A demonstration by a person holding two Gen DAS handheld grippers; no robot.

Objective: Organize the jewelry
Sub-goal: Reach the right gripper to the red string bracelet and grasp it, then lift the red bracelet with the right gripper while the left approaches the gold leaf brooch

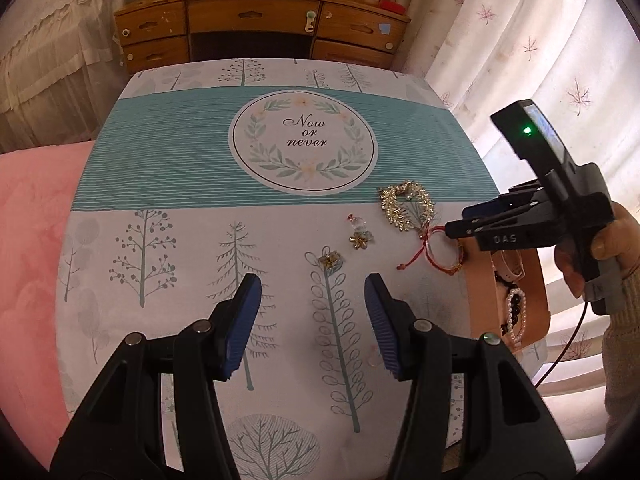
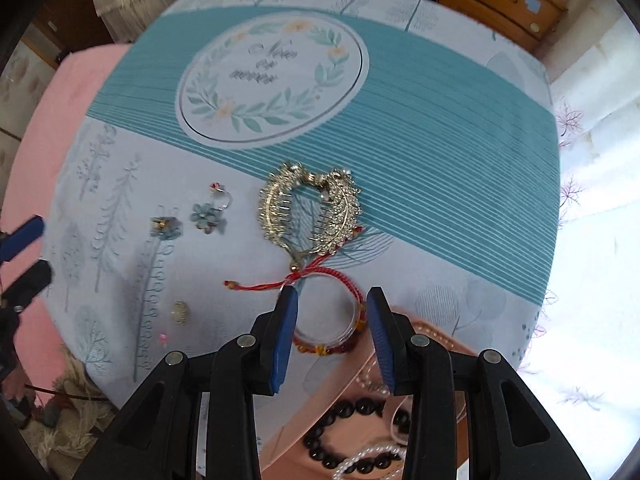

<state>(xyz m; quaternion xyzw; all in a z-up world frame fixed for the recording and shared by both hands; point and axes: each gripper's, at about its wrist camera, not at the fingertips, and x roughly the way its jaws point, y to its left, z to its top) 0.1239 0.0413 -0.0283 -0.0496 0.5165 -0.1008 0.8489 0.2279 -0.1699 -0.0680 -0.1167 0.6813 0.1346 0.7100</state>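
Observation:
A red cord bracelet [image 2: 328, 312] with amber beads lies on the printed tablecloth [image 2: 440, 128], and also shows in the left wrist view [image 1: 440, 254]. My right gripper [image 2: 332, 292] is open, its jaws either side of the bracelet; it also shows in the left wrist view [image 1: 450, 230]. A gold rhinestone hair clip [image 2: 310, 208] lies just beyond. Two flower earrings [image 2: 208, 216] [image 2: 166, 226] lie to its left. A pink tray [image 2: 360, 420] holds black bead and pearl bracelets. My left gripper [image 1: 312, 296] is open and empty, just short of one earring [image 1: 330, 260].
A small round stud [image 2: 179, 312] and a tiny pink bead [image 2: 162, 337] lie near the tablecloth's left edge. A pink blanket [image 1: 28, 240] lies left of the table. A wooden dresser [image 1: 260, 28] stands beyond it, curtains to the right.

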